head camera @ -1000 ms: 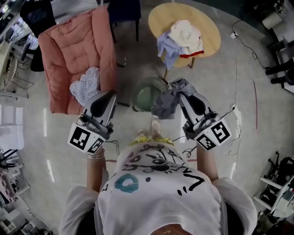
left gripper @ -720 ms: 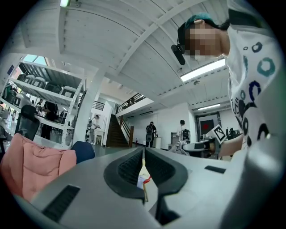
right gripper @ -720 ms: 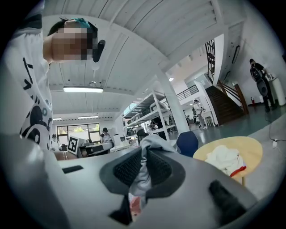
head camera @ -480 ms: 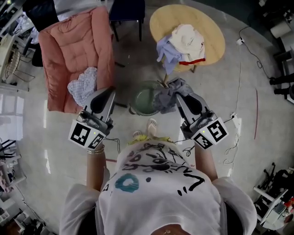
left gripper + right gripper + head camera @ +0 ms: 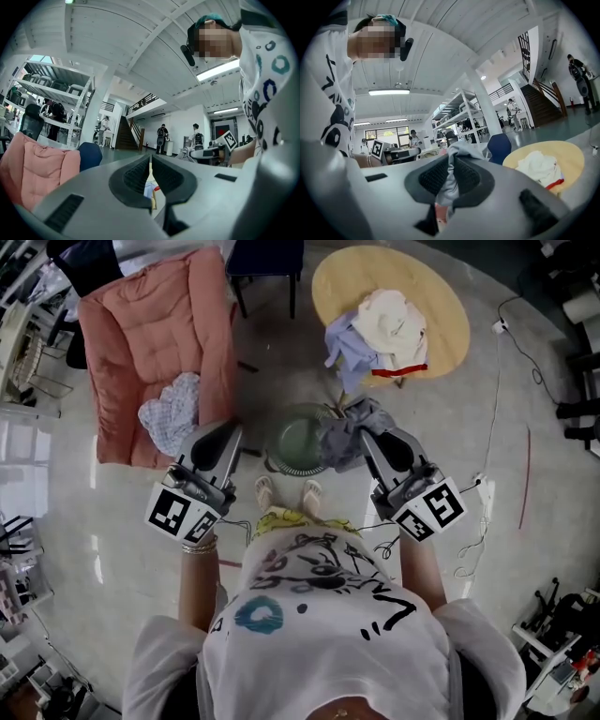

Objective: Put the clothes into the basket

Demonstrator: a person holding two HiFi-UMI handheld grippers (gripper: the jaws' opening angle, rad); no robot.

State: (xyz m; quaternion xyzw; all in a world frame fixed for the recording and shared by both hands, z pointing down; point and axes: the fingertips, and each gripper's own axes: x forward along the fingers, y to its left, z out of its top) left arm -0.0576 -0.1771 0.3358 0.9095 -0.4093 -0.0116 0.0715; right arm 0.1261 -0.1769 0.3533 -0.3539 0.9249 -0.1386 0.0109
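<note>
My right gripper [image 5: 373,433] is shut on a grey garment [image 5: 345,434] that hangs over the right rim of the round green basket [image 5: 298,440] on the floor. In the right gripper view the grey cloth [image 5: 451,176] is pinched between the two dark pads. My left gripper [image 5: 228,432] is shut with nothing in it and is held just left of the basket; its jaws [image 5: 150,180] meet in the left gripper view. More clothes lie about: a white and blue pile [image 5: 382,329] on the round wooden table [image 5: 441,306] and a pale patterned garment [image 5: 172,415] on the pink cushioned chair [image 5: 150,334].
The person's feet [image 5: 286,491] stand just before the basket. A dark blue chair [image 5: 267,259] stands behind it. Cables [image 5: 487,479] run across the glossy floor at the right. Shelving and other people show far off in both gripper views.
The view has shifted: basket and feet now sit closer under the grippers. The right gripper keeps the grey garment, now over the basket's right rim. The left gripper stays shut.
</note>
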